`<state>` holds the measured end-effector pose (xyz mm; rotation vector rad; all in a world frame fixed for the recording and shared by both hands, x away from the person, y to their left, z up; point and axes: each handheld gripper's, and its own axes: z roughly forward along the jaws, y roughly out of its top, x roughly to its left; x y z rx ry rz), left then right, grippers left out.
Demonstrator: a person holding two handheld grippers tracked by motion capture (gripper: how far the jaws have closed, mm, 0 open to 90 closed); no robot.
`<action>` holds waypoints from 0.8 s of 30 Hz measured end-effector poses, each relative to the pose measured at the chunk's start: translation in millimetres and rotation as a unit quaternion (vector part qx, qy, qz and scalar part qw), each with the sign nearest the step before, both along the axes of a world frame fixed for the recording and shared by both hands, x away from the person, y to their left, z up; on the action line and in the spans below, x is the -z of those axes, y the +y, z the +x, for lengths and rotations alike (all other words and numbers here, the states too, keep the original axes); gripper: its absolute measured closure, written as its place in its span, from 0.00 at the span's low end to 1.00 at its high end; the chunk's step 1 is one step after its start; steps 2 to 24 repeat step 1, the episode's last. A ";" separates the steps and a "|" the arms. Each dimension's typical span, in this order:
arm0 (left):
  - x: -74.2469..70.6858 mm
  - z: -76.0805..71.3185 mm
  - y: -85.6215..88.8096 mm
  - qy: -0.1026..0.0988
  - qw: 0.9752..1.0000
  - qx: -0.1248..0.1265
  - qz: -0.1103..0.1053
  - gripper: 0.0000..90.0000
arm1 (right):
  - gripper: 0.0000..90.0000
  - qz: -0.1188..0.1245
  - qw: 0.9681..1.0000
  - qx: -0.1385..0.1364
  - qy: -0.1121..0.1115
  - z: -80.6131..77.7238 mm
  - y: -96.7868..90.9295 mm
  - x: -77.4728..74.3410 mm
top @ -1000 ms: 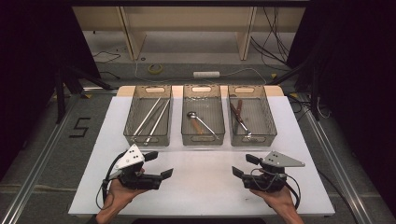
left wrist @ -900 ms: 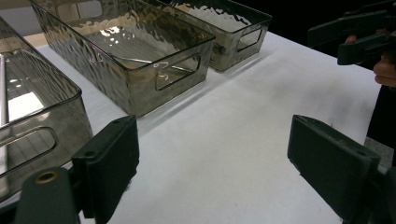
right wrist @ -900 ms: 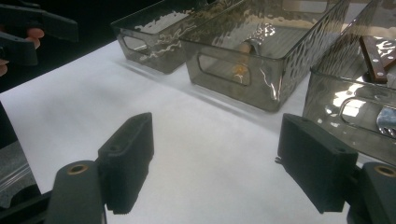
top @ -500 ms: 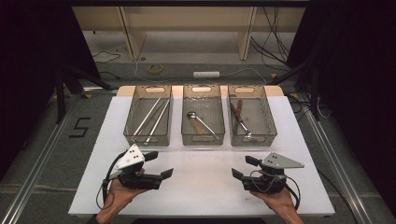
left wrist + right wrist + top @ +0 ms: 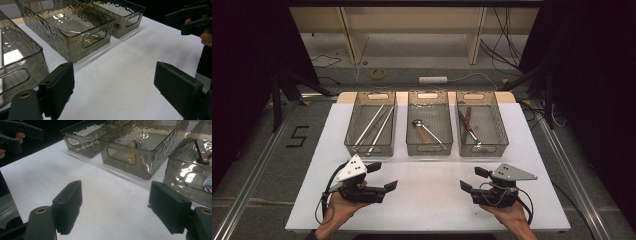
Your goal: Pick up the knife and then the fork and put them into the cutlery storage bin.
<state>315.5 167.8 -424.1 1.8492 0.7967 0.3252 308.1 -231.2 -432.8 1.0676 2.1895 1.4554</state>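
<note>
Left gripper (image 5: 384, 177) held low over white table (image 5: 427, 200), near its front edge, jaws spread wide, nothing between them. Right gripper (image 5: 471, 181) likewise near front edge, well apart from left one, jaws released and empty. Tips of both turned inward, facing each other across bare tabletop.

Beyond both grippers, along far edge of table: three smoked-clear plastic bins in a row, side by side, handle cutouts toward the person.
- Left bin (image 5: 371, 124): two long metal rods (image 5: 373, 128), lying lengthwise, slightly angled.
- Middle bin (image 5: 429, 123): metal ladle (image 5: 427, 132), bowl toward far end, handle running diagonally to near right corner.
- Right bin (image 5: 481, 123): wooden-handled utensil (image 5: 467, 121) plus a metal piece toward near wall; exact type not resolvable.

Left gripper view: own jaws (image 5: 113, 85) open over bare white surface; near bin wall just beside left jaw, not touching. Other gripper and fingers at upper right.

Right gripper view: own jaws (image 5: 113, 207) open, white surface between; right bin wall close behind right jaw, brown handle (image 5: 201, 148) visible through it. Other gripper at upper left.

Nothing lying on table between grippers and bins; bin walls sole barrier around contents. Cables on floor beyond table, tape roll (image 5: 378, 74) and white power strip (image 5: 432, 79) there too.
</note>
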 end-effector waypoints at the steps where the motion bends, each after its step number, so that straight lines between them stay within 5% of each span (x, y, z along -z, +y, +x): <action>1: 0.0 0.1 0.1 0.000 1.000 0.000 0.000 0.18 | 0.31 0.000 1.000 0.000 0.000 0.0 -0.1 0.0; 24: 0.0 0.1 0.1 0.000 1.000 0.000 0.000 0.18 | 0.31 0.000 1.000 0.000 0.000 0.0 -0.1 0.0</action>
